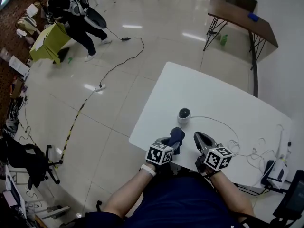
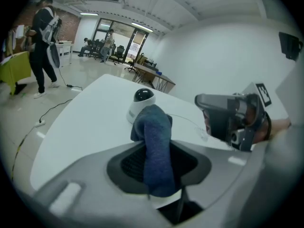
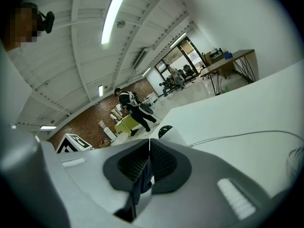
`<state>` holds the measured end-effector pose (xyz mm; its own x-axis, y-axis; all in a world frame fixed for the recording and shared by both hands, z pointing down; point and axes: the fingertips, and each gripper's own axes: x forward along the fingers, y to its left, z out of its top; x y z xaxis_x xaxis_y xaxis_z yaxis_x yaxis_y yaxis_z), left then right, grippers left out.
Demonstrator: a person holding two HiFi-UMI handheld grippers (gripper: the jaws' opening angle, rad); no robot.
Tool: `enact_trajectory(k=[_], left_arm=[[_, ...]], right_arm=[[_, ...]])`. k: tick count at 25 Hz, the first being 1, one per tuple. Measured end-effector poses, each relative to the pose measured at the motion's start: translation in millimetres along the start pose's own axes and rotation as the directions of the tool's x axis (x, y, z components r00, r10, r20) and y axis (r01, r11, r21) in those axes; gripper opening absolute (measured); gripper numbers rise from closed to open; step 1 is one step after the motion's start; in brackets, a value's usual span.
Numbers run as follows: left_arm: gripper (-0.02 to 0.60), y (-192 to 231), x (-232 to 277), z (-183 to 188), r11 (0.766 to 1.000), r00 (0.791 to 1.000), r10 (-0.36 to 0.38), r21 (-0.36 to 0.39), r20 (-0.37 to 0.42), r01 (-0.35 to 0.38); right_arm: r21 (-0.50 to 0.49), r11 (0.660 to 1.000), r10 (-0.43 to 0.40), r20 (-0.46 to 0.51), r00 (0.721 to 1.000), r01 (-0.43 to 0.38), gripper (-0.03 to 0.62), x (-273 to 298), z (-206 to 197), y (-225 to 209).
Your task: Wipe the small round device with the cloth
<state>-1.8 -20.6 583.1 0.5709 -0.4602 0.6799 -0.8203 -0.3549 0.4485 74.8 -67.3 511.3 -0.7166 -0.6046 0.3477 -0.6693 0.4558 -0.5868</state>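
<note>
The small round device (image 1: 184,114), a white base with a dark dome, sits on the white table (image 1: 213,91), with a thin white cable (image 1: 223,124) running off to the right. My left gripper (image 1: 174,140) is shut on a dark blue cloth (image 1: 176,136) just short of the device. In the left gripper view the cloth (image 2: 153,127) stands up between the pads and hides part of the device (image 2: 142,100). My right gripper (image 1: 199,138) is beside it, shut and off the cloth. In the right gripper view its pads (image 3: 149,151) meet, the device (image 3: 165,131) just beyond.
Coiled white cables (image 1: 259,146) and a plug unit (image 1: 279,167) lie at the table's right edge. A person (image 1: 73,11) stands far off on the floor by a yellow-green box (image 1: 47,42). A power strip lead (image 1: 114,65) crosses the floor. A brown desk (image 1: 242,15) is behind.
</note>
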Motion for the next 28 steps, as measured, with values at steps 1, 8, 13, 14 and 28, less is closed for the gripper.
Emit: enact_trajectory(k=[1,8,13,14,28], left_arm=[[0.129,3,4,-4,1.0,1.0,0.005,-0.008,-0.011,-0.005],[0.249,63,34,-37,0.984,0.974,0.175,-0.004,-0.144,-0.177],[0.327,102,10,-14,0.936,0.935,0.348,0.071,-0.069,-0.344],[0.327,105,1,-8,0.931,0.931,0.364,0.06,-0.04,-0.361],[0.121,-19,-95,79,0.979,0.932,0.06,0.163,0.357,-0.126]], right_arm=[[-0.015,1.0,-0.006,-0.003,1.0,0.006,0.014,-1,-2,1],[-0.069,0.998,-0.016,-0.016,1.0,0.015,0.014,-8,-12,7],[-0.076,0.996,-0.04,0.012,0.999,0.041,0.014,-16,-3,-2],[-0.082,0.996,-0.042,0.021,0.999,0.043,0.012,-17,-1,-3],[-0.226,0.972,0.084,0.056,0.995,-0.069,0.012,0,43,53]])
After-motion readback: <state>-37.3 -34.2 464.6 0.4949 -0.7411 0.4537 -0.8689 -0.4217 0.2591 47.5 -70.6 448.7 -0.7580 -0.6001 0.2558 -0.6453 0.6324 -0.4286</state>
